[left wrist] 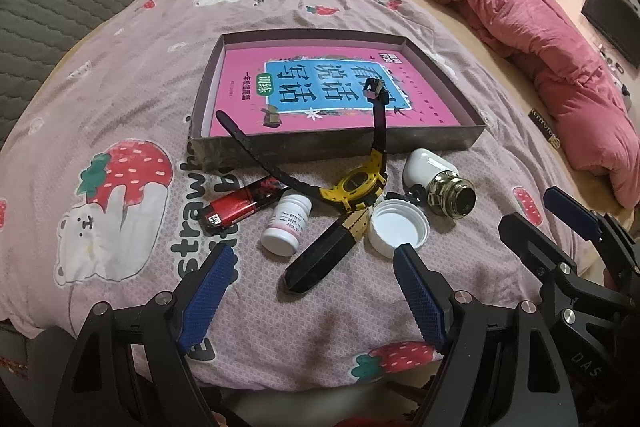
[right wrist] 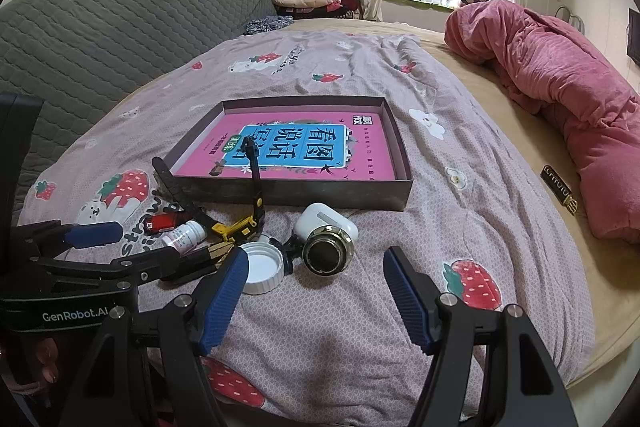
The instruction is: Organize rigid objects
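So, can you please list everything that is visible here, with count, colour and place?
box: 1, dark grey-brown, open, on the bedsheet
book: 1, pink and blue, flat inside the box
watch: 1, yellow case, black strap, against the box front, one strap end over its edge
lighter: 1, red and black, left of the watch
pill bottle: 1, white, lying beside the lighter
bottle cap: 1, white, open side up
earbud case: 1, white, near the box
round jar: 1, gold and black, on its side
black and tan object: 1, nearest the grippers
quilt: 1, pink, far right
left gripper: open
right gripper: open
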Motion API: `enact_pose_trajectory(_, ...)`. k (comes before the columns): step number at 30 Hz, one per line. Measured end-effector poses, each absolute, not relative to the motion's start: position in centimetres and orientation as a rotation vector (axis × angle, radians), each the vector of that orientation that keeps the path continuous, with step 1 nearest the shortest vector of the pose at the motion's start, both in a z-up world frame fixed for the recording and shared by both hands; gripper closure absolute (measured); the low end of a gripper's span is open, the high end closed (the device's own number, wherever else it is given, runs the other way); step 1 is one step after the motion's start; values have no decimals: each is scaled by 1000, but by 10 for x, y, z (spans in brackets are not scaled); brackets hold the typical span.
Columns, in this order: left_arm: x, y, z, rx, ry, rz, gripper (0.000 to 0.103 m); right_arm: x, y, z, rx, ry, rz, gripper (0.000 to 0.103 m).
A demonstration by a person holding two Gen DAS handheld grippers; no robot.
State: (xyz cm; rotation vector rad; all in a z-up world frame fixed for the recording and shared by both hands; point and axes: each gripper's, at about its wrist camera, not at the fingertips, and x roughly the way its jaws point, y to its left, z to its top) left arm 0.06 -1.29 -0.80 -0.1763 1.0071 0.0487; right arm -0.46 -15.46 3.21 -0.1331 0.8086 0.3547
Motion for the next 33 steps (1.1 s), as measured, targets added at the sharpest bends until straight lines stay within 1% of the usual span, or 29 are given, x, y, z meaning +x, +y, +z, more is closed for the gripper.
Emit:
enact_pose_trajectory(23, -1, 6, -18, -216, 1045, 36, 20, 0, -161, 31, -110, 816, 344, 34)
enact_pose_trajectory(29, 0, -2, -17, -194, 1031, -26, 20, 1, -164, 28, -96, 820, 340, 34)
enact_pose_trajectory(33, 6, -10, -22, -184, 1054, -78, 20, 2, -166, 26, -88, 825, 335, 34)
